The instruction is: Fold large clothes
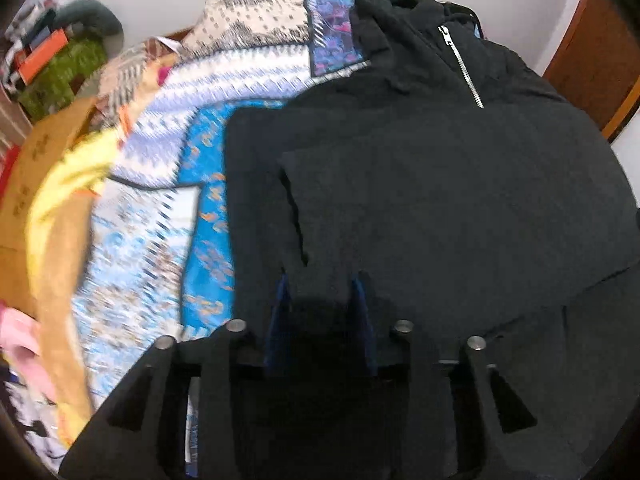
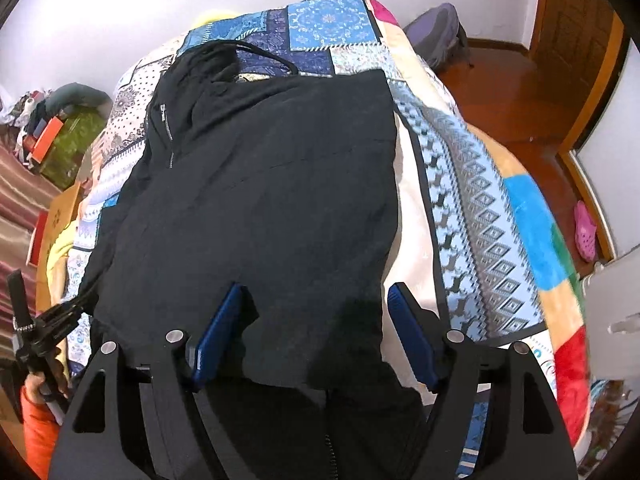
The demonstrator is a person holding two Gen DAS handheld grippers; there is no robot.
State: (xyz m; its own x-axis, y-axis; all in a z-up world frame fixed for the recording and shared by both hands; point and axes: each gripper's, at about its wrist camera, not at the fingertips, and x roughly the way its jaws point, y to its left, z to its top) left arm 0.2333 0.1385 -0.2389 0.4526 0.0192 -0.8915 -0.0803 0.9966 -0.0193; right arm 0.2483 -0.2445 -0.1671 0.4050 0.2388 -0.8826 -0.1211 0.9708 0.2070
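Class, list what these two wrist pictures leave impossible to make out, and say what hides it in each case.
- Left wrist view: whether the left gripper pinches the black hooded jacket; dark fabric hides the fingertips.
- Left wrist view: clutter beside the patchwork blanket; motion blur.
- Right wrist view: the jacket's lower hem; the right gripper and the bottom edge hide it.

Jacket (image 1: 440, 200) lies flat on bedspread (image 1: 168, 208), which covers the bed; hood end far from the cameras, hem end near. Zipper (image 1: 460, 66) sits at the far collar. Left gripper (image 1: 320, 280) is over the jacket's near left edge, a folded flap between its fingers. Right gripper (image 2: 316, 300) straddles the near right hem, jacket cloth between its parted fingers. Cardboard box (image 1: 40, 160) and clutter lie left of the bed. Shoe (image 2: 585, 236) on the floor to the right.
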